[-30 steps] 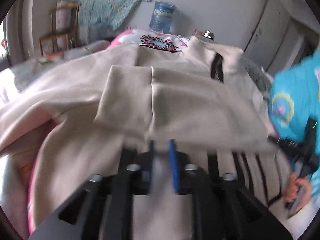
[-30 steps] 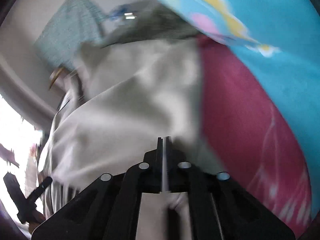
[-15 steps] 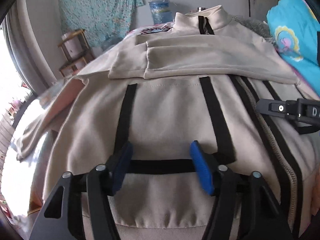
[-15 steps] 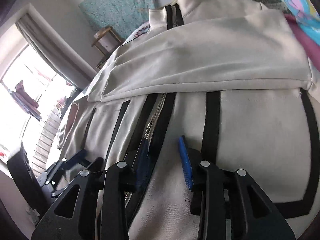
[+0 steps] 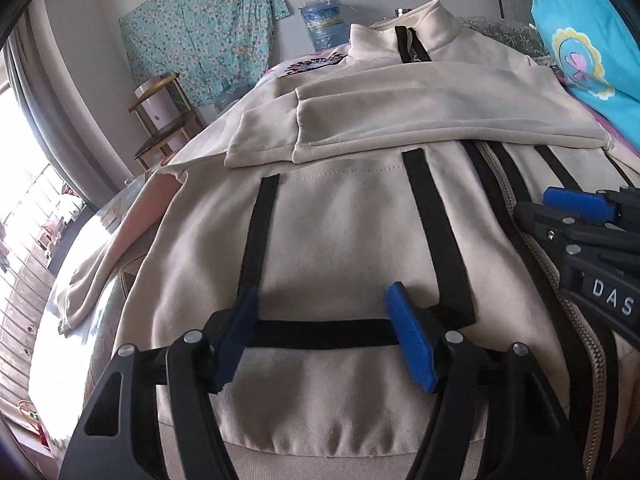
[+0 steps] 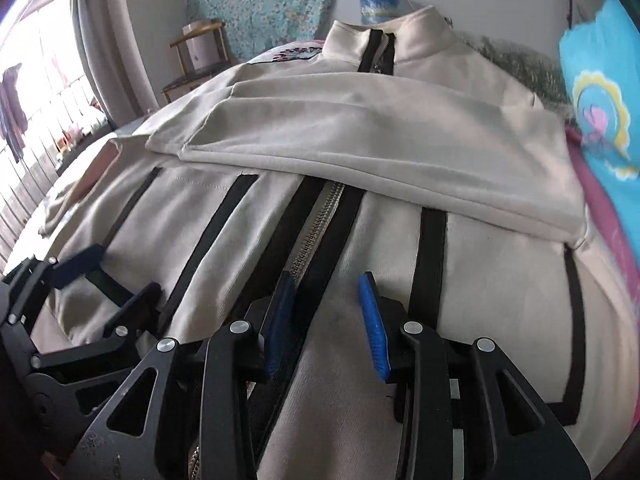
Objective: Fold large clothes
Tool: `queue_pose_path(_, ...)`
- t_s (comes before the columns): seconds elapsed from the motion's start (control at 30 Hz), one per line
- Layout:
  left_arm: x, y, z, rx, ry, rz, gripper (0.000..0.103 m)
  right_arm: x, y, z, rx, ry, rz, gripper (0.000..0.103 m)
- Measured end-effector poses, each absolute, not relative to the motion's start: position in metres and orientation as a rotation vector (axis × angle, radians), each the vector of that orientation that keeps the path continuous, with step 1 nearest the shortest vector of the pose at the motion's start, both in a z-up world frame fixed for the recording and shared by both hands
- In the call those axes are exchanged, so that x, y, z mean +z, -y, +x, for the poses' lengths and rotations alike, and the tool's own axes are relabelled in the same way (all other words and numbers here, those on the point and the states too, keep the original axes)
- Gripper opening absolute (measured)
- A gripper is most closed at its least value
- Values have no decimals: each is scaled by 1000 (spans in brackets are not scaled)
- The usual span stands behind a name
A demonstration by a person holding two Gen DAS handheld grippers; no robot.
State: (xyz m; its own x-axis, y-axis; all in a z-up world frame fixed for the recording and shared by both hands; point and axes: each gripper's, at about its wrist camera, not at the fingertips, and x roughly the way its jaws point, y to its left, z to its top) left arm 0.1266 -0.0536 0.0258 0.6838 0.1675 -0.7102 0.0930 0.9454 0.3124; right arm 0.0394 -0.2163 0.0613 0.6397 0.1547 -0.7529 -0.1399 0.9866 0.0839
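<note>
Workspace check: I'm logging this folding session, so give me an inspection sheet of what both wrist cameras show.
Surface: bed with pink cover, mostly hidden by the garment.
Job's things: cream zip-up jacket with black stripes lying front up, zipper closed, both sleeves folded across the chest.
Clutter: blue cartoon-print pillow beside the jacket.
Grippers: left gripper and right gripper open above the hem, fingers empty.
Cables: nothing seen.
Surroundings: teal floral cloth on wall, wooden shelf, blue water jug.

left gripper (image 5: 322, 336) jaws apart, right gripper (image 6: 328, 320) jaws apart
</note>
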Motion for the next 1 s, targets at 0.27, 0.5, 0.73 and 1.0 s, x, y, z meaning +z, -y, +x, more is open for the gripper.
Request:
queue_pose_path(0.27,35,13,131,25,-885,35,98,60,225,43,177,-858,35,35)
queue_pose_path(0.5,41,17,98,-115,-837,-146,98,63,243,48,264,-896,134,37)
queue_pose_path(0.73,22,40,101,-82,-858,-22,99,71,216,40,309,-887,-90,41)
queue_pose_path(1.0,22,41,105,-62,-867,5,99,72,202,28,325,-866,-200,42)
